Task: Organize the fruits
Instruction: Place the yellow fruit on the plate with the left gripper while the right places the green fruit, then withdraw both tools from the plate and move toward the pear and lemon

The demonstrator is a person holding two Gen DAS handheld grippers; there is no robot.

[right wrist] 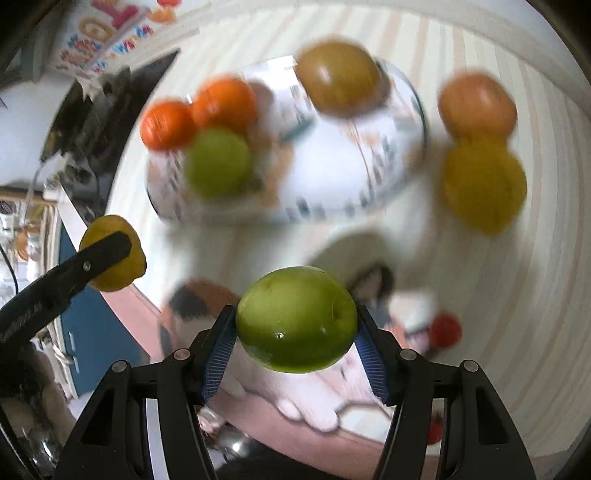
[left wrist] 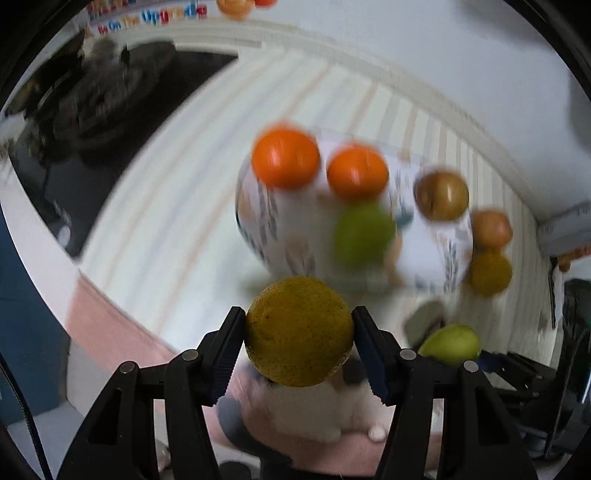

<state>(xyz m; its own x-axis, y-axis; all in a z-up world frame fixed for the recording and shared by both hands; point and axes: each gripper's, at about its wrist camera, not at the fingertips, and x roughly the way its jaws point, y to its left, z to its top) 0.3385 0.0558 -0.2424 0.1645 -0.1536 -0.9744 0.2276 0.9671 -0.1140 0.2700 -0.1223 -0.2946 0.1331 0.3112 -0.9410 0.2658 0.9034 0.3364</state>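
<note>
Two grippers: both are seen held above a table edge, each clamped on a fruit
Surface: a pale striped tablecloth point(left wrist: 177, 206) is spread over the table; its stripes are smeared by motion blur
Room: a white wall point(left wrist: 424, 48) is seen behind the table, a dark patch of clutter point(left wrist: 92, 96) at upper left, and a colourful lettered banner point(left wrist: 147, 16) at the top edge; a blue panel point(right wrist: 92, 332) is seen below the table's edge
Bowl: a white patterned bowl point(right wrist: 332, 177) is set on the cloth, blurred; two orange fruits point(right wrist: 199, 114) and a green fruit point(right wrist: 218, 162) are seen at its left side, a brownish fruit point(right wrist: 338, 77) at its far rim
Loose fruit: a peach-coloured fruit point(right wrist: 478, 107) and a yellow fruit point(right wrist: 484, 184) are seen just right of the bowl, one against the other
Other things: a small red object point(right wrist: 445, 330) is seen low at right, too blurred to be named
Left gripper point(left wrist: 299, 332): closed around a yellow-green citrus point(left wrist: 299, 330), both pads pressed to its sides
Right gripper point(right wrist: 295, 321): clamped on a green apple point(right wrist: 295, 319), held between the blue pads
In the way: the bowl's near side is partly covered by the held fruits in both views
</note>
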